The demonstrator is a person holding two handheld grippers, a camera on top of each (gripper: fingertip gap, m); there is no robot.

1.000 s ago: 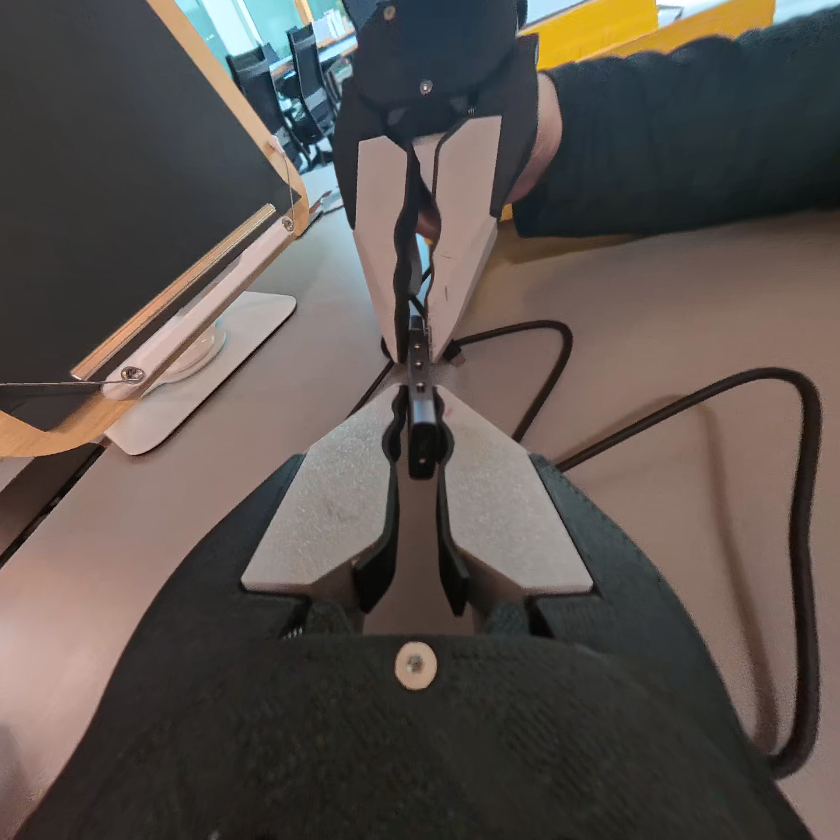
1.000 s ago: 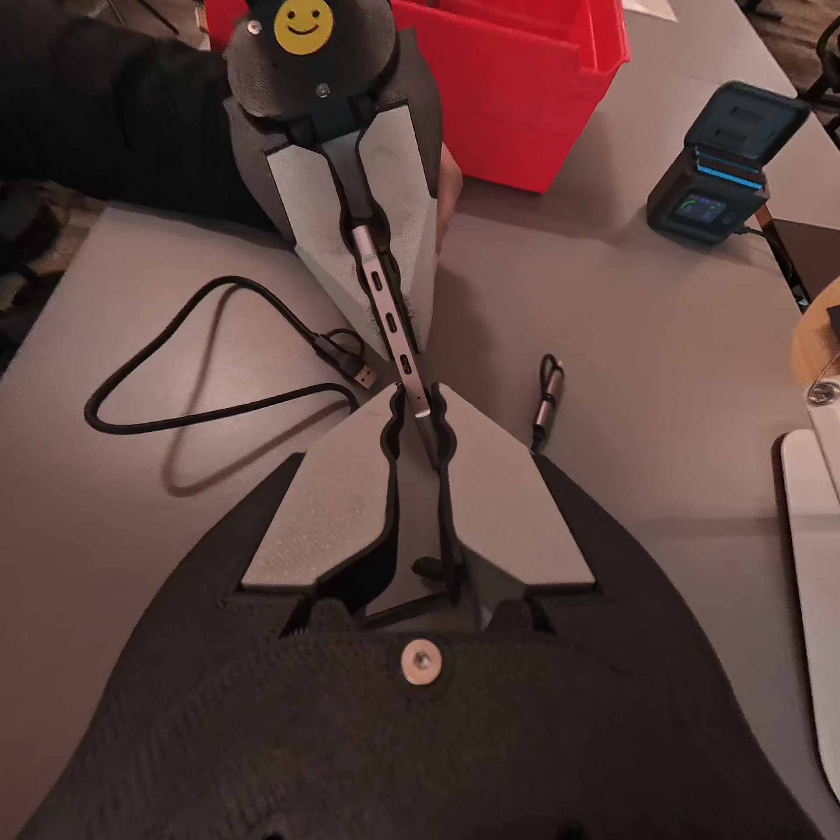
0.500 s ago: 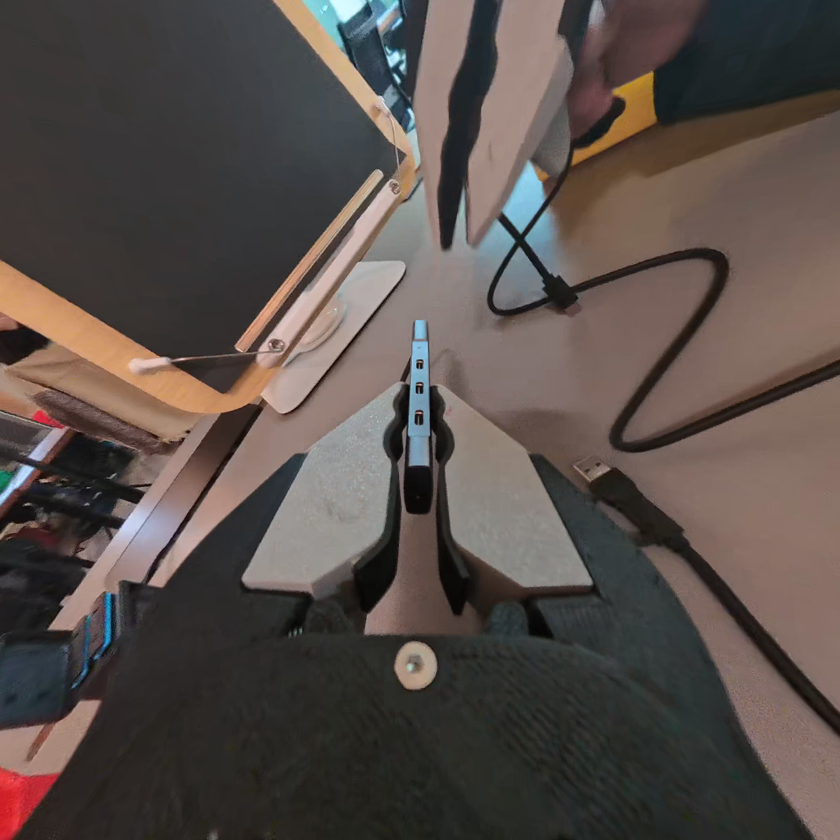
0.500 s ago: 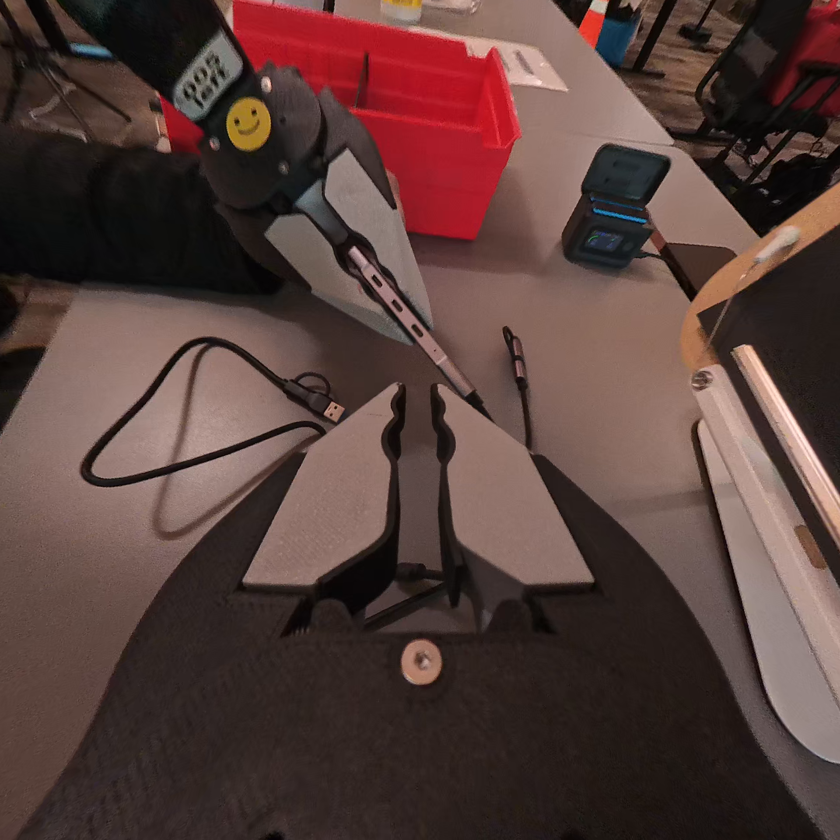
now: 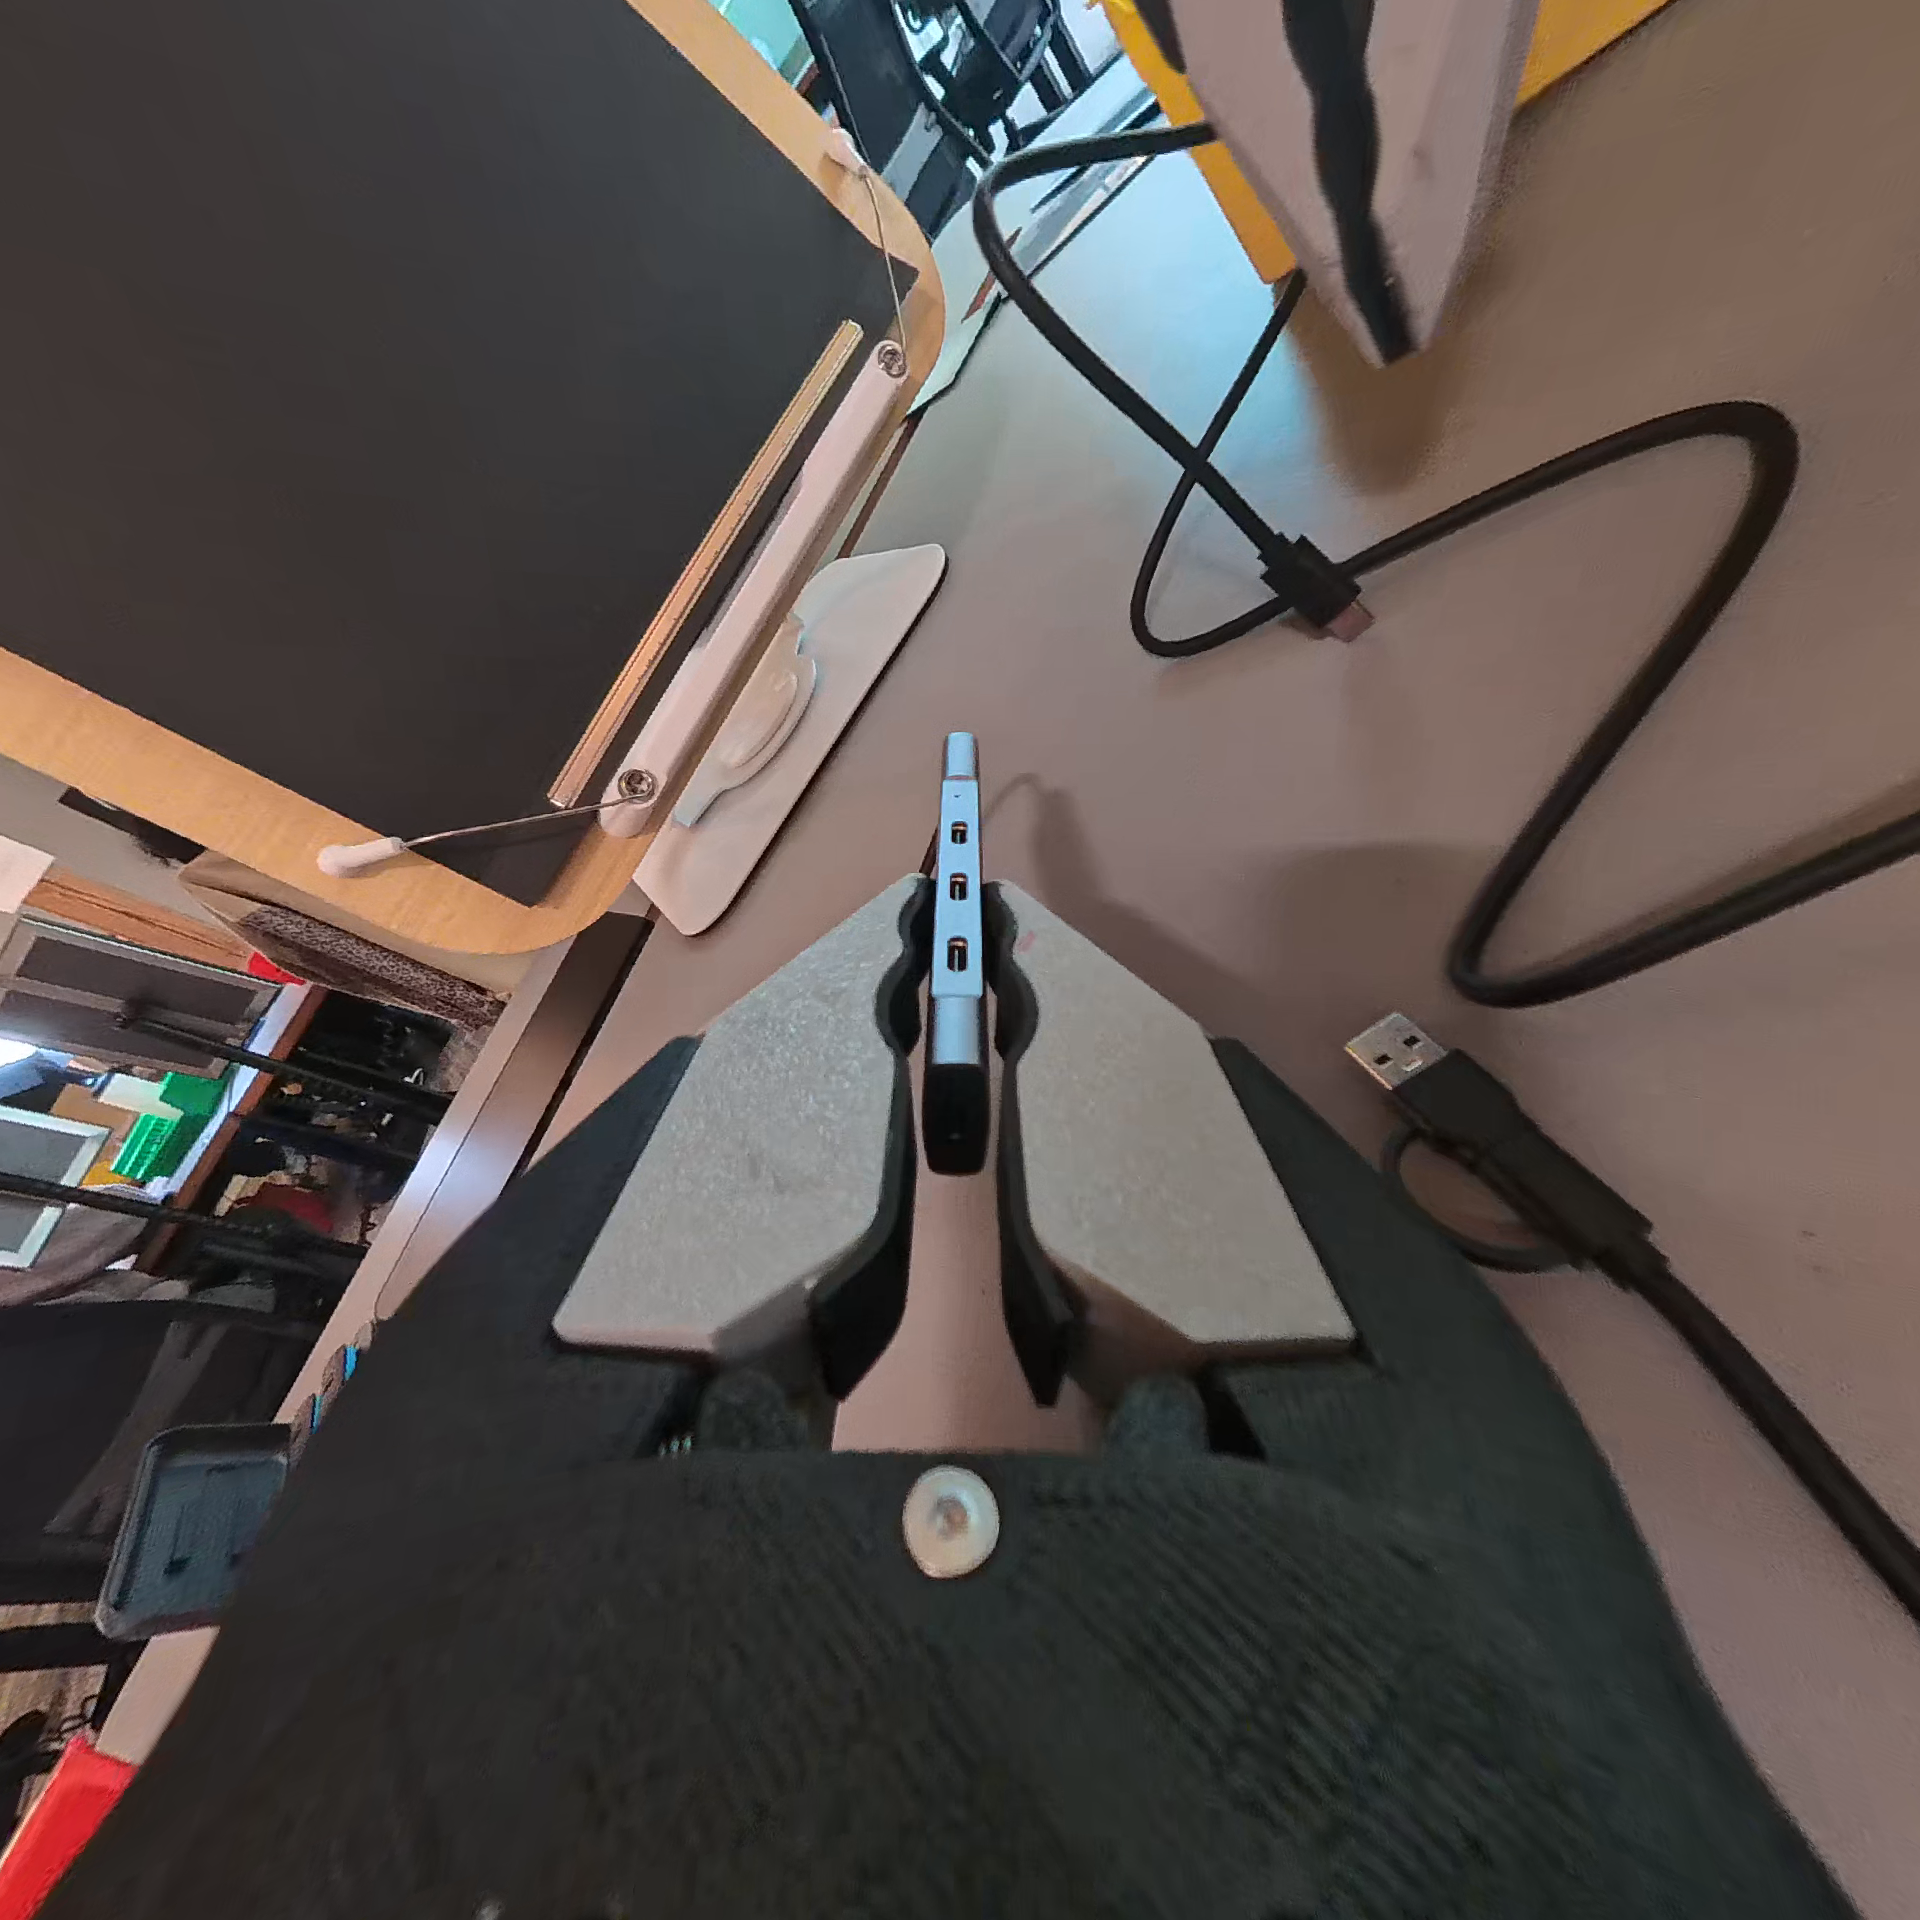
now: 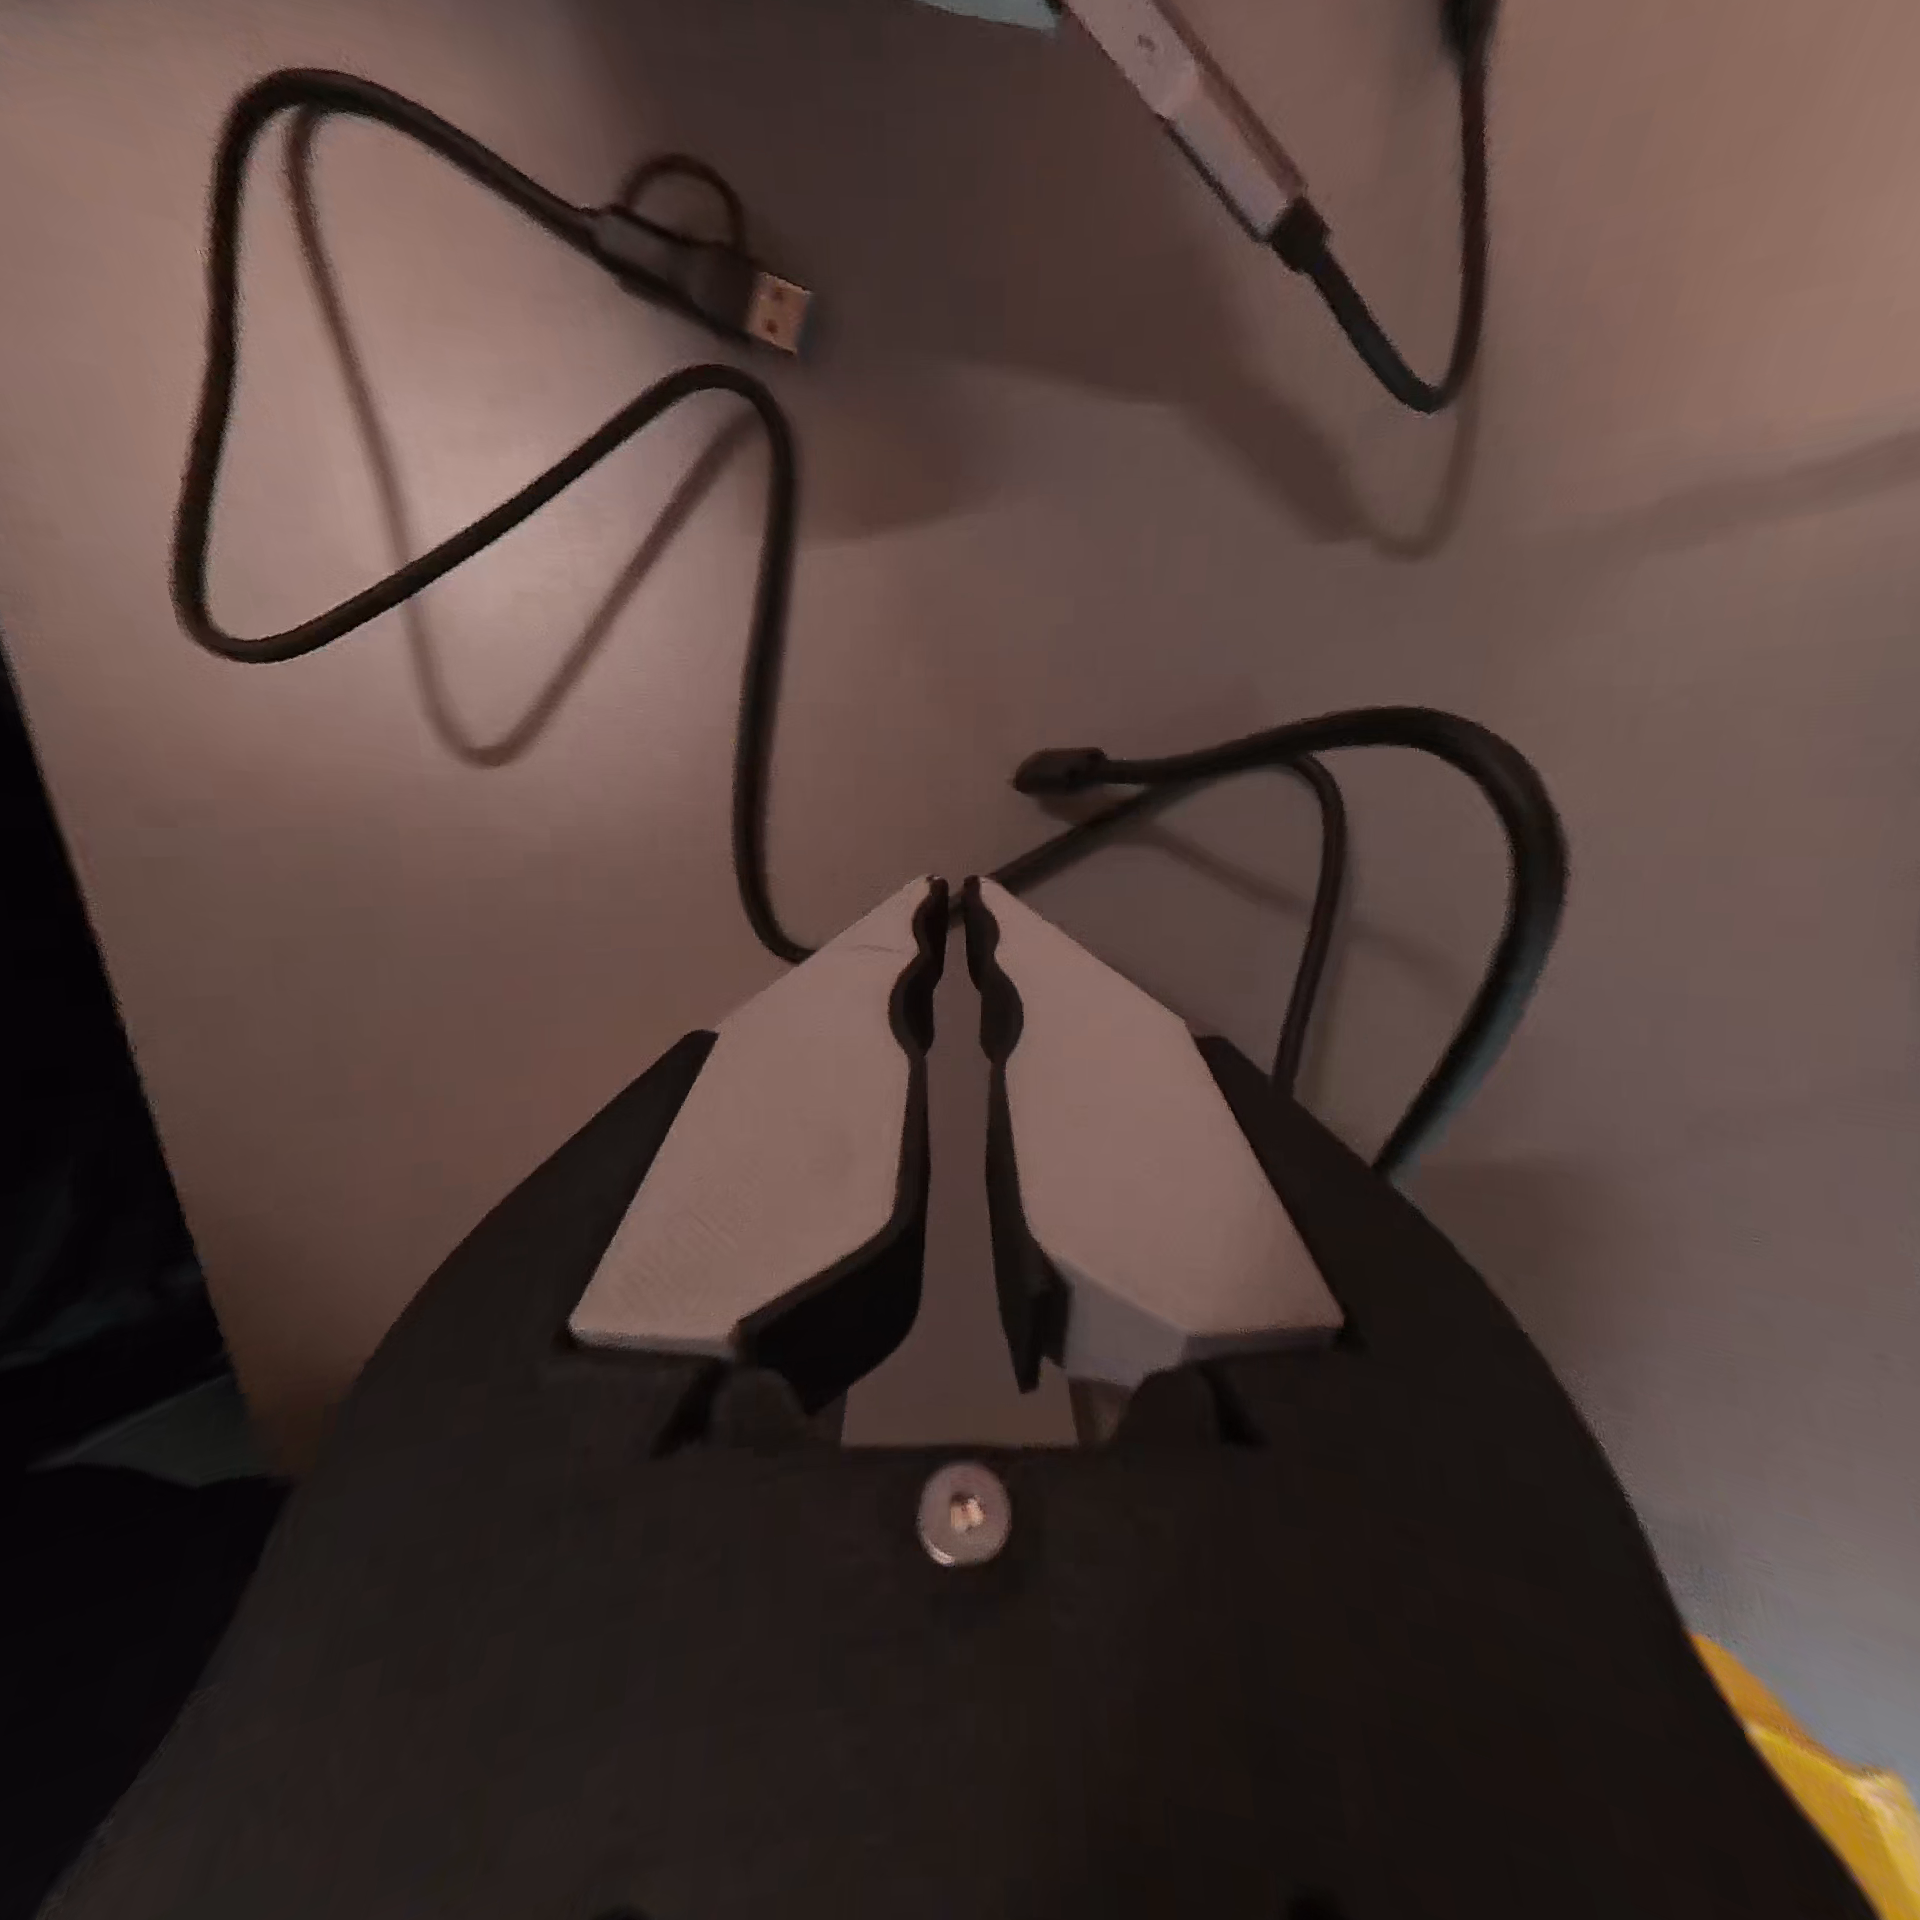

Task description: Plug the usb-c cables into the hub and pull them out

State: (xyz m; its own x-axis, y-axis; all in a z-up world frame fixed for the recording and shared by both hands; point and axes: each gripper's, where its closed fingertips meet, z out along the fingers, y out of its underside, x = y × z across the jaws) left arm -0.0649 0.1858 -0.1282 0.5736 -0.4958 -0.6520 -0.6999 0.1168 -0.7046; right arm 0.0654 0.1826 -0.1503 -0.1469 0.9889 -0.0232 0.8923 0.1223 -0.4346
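My left gripper point(image 5: 956, 891) is shut on the slim grey hub point(image 5: 960, 805), held edge-up above the table with its row of USB-C ports showing and empty. My right gripper point(image 6: 954, 886) has its jaws nearly touching with nothing between them, above the table; its fingers point(image 5: 1382, 208) show at the top right of the left wrist view, apart from the hub. A black USB-C plug point(image 6: 1060, 771) lies on the table just beyond the right tips, also seen in the left wrist view point(image 5: 1314, 603). The hub point(image 6: 1216, 135) shows at the top of the right wrist view with its own short black lead.
A black cable loops across the table, ending in a USB-A plug point(image 5: 1397, 1055) point(image 6: 774, 312). A dark screen in a wooden frame point(image 5: 416, 364) leans on a white stand point(image 5: 810, 707) at the left. A yellow object point(image 6: 1849, 1787) sits bottom right. The left gripper's tips are roughly 15 cm from the right gripper's. The USB-A plug point(image 5: 1397, 1055) is about 8 cm from my left fingertips and 15 cm from my right. My right wrist view point(image 6: 773, 285) looks at it from another angle.
My right gripper has come off the hub's end, drawn back and up, and closed; its view now looks down on the table. My left gripper still holds the hub.
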